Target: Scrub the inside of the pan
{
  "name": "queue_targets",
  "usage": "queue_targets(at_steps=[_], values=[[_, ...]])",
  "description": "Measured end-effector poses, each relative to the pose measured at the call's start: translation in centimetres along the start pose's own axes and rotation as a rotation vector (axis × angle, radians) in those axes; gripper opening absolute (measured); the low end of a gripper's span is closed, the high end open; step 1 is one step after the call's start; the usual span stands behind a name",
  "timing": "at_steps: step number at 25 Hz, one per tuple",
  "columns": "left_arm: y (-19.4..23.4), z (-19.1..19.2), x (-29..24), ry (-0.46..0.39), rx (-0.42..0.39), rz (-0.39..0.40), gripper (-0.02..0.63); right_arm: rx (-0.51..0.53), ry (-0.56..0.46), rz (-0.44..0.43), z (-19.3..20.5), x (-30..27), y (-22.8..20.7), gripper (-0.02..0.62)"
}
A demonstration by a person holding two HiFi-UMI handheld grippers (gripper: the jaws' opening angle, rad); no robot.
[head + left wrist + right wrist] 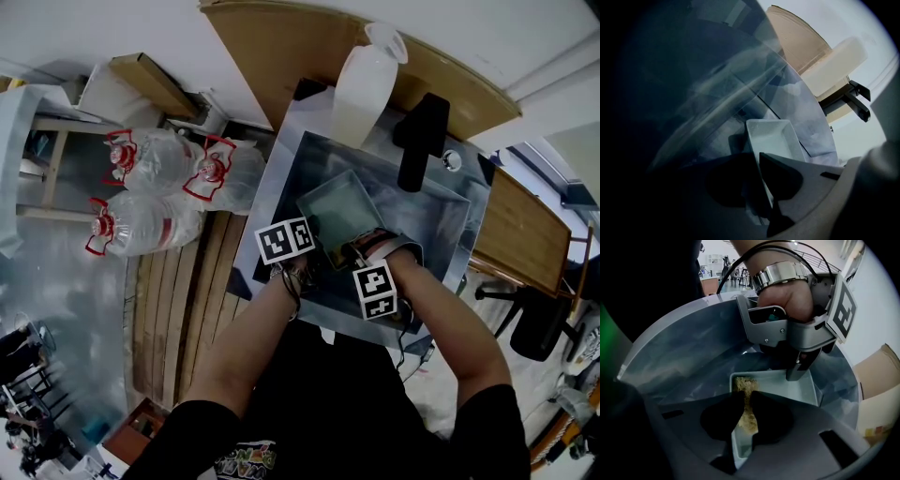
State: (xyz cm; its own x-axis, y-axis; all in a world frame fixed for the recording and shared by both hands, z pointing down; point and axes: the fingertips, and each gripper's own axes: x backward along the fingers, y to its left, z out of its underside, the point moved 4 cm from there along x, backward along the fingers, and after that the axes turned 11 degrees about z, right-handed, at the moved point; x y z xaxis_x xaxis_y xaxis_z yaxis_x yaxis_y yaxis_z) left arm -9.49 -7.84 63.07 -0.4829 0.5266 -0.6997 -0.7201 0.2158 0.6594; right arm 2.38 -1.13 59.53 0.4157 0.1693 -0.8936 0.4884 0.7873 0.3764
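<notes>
A pale rectangular pan (339, 210) lies tilted in the steel sink (441, 217). My left gripper (317, 255) is shut on the pan's near rim; in the left gripper view the rim (759, 165) runs between the dark jaws (761, 190). From the right gripper view, the left gripper (800, 367) stands on the pan's far wall (812, 389). My right gripper (745, 414) is shut on a tan scrub pad (745, 401), which presses on the pan's floor (783, 386) near a corner. In the head view the right gripper (354, 257) is at the pan's near edge.
A white plastic jug (364, 86) and a black faucet (421, 139) stand behind the sink. Large water bottles (155, 192) lie on the floor to the left, beside wooden slats (187, 309). A wooden board (281, 47) leans at the back.
</notes>
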Motion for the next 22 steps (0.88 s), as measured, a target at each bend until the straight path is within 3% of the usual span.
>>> queue_targets(at_steps=[7, 16, 22], values=[[0.1, 0.1, 0.0, 0.001, -0.001, 0.002, 0.094, -0.06, 0.022, 0.051, -0.2, -0.7, -1.2, 0.061], [0.0, 0.1, 0.0, 0.002, 0.005, 0.001, 0.094, -0.154, 0.068, 0.186, 0.0, -2.6, -5.0, 0.061], [0.0, 0.0, -0.1, -0.003, 0.004, 0.002, 0.091, -0.148, 0.089, 0.222, 0.0, -3.6, -6.5, 0.061]])
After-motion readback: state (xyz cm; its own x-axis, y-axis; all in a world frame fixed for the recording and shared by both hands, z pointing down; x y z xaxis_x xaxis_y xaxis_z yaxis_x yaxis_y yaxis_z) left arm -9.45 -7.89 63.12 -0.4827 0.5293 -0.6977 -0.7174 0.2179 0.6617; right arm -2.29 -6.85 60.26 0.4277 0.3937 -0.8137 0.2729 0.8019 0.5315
